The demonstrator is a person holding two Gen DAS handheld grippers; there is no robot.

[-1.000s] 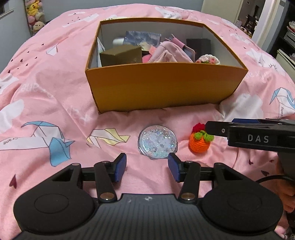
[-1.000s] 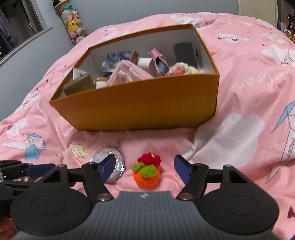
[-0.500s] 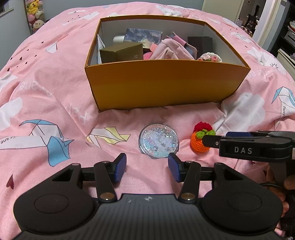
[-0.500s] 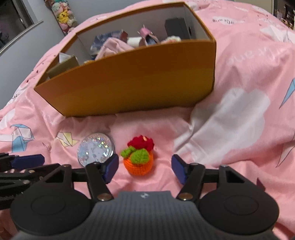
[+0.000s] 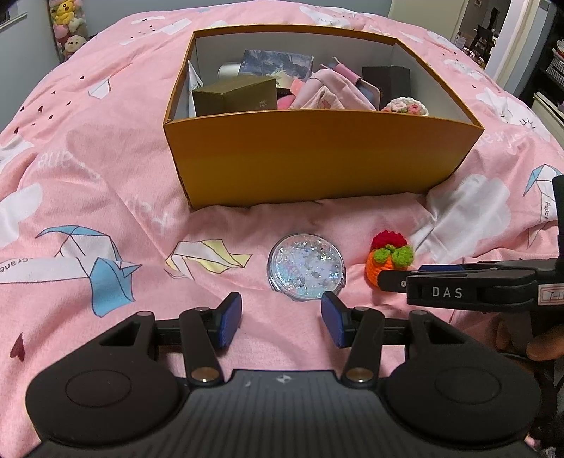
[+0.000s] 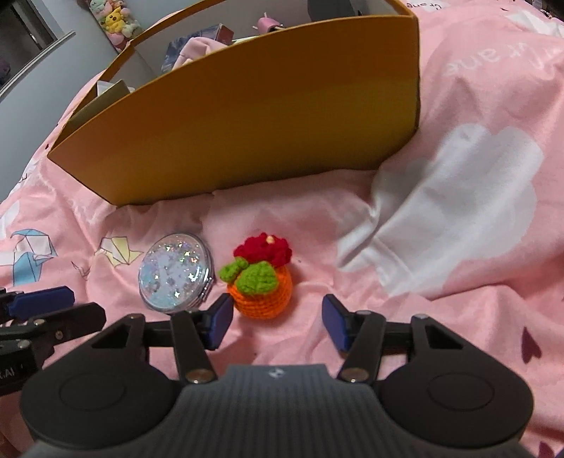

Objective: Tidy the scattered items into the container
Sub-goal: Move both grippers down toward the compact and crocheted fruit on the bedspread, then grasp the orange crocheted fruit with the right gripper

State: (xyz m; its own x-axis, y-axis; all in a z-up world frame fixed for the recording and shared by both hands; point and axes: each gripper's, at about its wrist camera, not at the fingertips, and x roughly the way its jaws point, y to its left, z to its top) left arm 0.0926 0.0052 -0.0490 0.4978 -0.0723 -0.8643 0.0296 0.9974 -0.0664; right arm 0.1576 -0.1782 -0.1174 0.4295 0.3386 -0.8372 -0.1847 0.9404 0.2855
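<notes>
- Right gripper [image 6: 276, 322], jaws closing, reaches toward the crocheted orange pot [image 6: 262, 282]; its pads seemingly aren't touching the yarn.
- Left gripper [image 5: 281, 319] hangs half-open and empty near the round glitter compact mirror [image 5: 306, 266].
- Both items lie on a soft, wrinkled pink duvet [image 5: 105, 169] with origami-crane prints, just before the orange cardboard box [image 5: 317, 158].
- Plush toys [image 5: 68, 26] hang by a grey wall beyond the box.

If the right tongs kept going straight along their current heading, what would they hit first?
Most likely the crochet orange toy, which lies just ahead of the closing right tongs, nearer the left pad, not yet gripped. Past it is pink bedding, then the yellow box.
</notes>
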